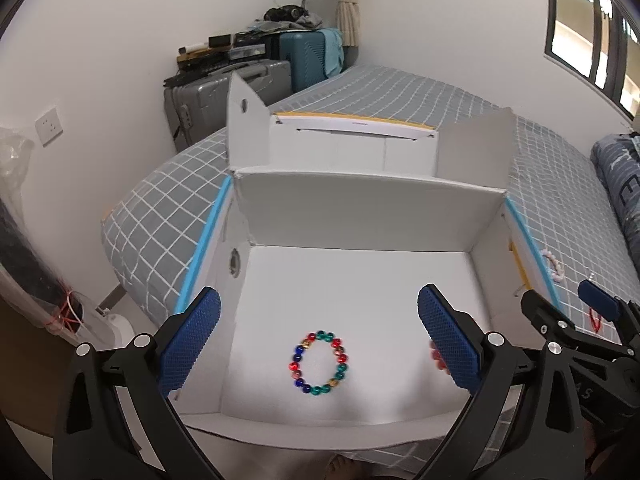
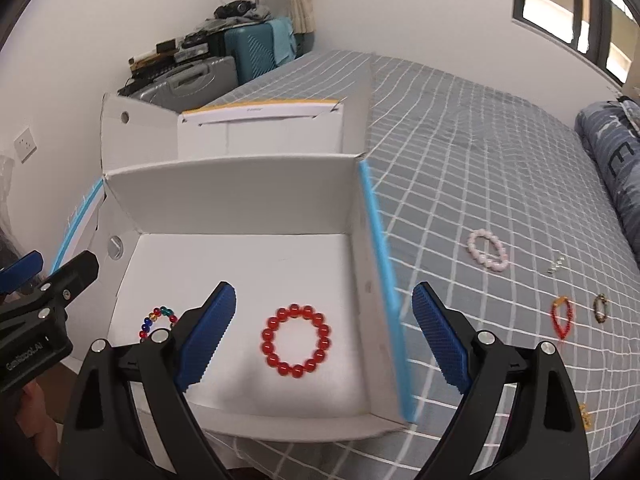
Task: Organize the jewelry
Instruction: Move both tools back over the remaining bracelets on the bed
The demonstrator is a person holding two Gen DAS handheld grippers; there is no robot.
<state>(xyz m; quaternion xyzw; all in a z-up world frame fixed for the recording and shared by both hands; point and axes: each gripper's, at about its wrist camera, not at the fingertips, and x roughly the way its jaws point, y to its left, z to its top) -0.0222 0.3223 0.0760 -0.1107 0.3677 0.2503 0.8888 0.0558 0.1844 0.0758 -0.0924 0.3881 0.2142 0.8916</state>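
A white cardboard box [image 1: 360,216] sits open on the bed [image 2: 480,152] at its near edge, its lid standing up at the far side. Two bracelets lie flat on the box floor. The multicoloured bead bracelet [image 1: 319,363] lies near the box's front wall, toward the left; its ring is slightly oval, the long axis running from the front wall toward the back wall. The red bead bracelet [image 2: 296,341] lies to its right, nearer the blue-edged right wall, a nearly round ring with no clear long axis.

The left gripper [image 1: 318,344] hangs above the multicoloured bracelet with its jaws spread wide and nothing between the pads. The right gripper [image 2: 322,340] hangs above the red bracelet, jaws likewise wide apart and empty.

On the bed right of the box lie a pale pink bead bracelet [image 2: 488,255], a thin red bracelet [image 2: 562,318] and a dark bracelet [image 2: 600,308], well apart from the box.
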